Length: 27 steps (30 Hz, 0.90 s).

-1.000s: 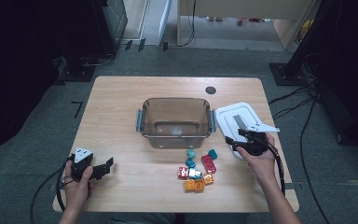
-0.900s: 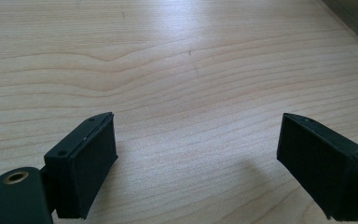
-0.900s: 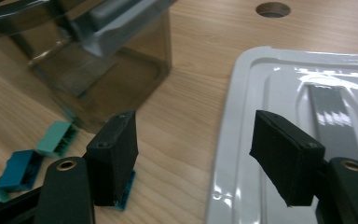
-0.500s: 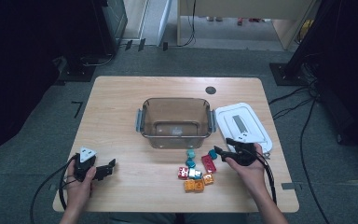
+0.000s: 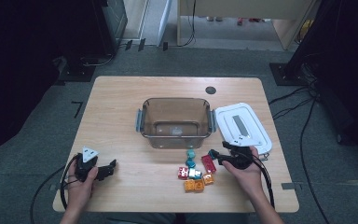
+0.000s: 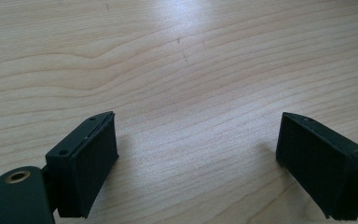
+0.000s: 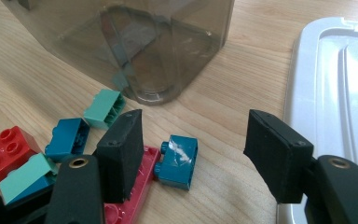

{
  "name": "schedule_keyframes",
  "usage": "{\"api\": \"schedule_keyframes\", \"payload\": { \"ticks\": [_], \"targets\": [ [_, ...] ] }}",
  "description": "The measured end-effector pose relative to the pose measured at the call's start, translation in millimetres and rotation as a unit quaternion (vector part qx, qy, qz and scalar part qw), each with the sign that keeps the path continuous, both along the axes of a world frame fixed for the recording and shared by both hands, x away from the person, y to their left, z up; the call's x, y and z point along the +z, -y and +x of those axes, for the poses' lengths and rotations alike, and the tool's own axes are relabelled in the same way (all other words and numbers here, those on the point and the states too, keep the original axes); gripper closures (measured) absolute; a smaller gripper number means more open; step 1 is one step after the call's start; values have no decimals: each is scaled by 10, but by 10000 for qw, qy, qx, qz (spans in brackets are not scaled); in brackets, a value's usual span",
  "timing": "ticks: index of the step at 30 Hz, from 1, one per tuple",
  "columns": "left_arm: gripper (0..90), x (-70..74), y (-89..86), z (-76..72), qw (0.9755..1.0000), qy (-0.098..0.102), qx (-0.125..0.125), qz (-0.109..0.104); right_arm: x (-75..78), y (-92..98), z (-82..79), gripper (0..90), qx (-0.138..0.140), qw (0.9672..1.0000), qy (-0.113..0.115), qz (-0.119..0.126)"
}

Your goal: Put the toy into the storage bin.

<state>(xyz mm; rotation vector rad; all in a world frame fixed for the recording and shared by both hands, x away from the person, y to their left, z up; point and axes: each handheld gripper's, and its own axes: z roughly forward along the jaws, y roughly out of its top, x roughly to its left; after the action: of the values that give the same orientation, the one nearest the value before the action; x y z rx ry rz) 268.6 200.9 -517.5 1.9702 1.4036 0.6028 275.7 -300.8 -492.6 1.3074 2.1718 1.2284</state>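
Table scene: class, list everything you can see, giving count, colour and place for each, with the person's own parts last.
table: one, light wood, centre of room.
tub: one, clear brown, mid-table, empty.
lid: one, white, right of tub.
bricks: a cluster, teal, red, orange, pink, in front of tub.
blue brick: one, between the right tool's jaws, not gripped.
left tool: one, black, open over bare wood at front left.
right tool: one, black, open, jaws just closing, at the bricks.
hands: two, at front edge.

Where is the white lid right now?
In the high view the white lid lies flat on the table's right side, just right of the clear brown box, with the right gripper just in front of its near edge.
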Motion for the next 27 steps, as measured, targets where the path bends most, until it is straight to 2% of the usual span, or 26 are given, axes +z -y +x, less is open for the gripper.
{"api": "schedule_keyframes", "payload": {
  "ticks": [10,16,27],
  "targets": [
    [124,-1,3,-1,10000,3,12,-2,-81,-107,6,498,188,9998,-116,-7],
    [124,-1,2,-1,10000,3,11,-1,-128,-93,3,582,62,9999,-159,-21],
    [124,-1,2,-1,10000,5,6,0,-203,-73,23,618,-38,9993,-338,-145]
  ]
}}
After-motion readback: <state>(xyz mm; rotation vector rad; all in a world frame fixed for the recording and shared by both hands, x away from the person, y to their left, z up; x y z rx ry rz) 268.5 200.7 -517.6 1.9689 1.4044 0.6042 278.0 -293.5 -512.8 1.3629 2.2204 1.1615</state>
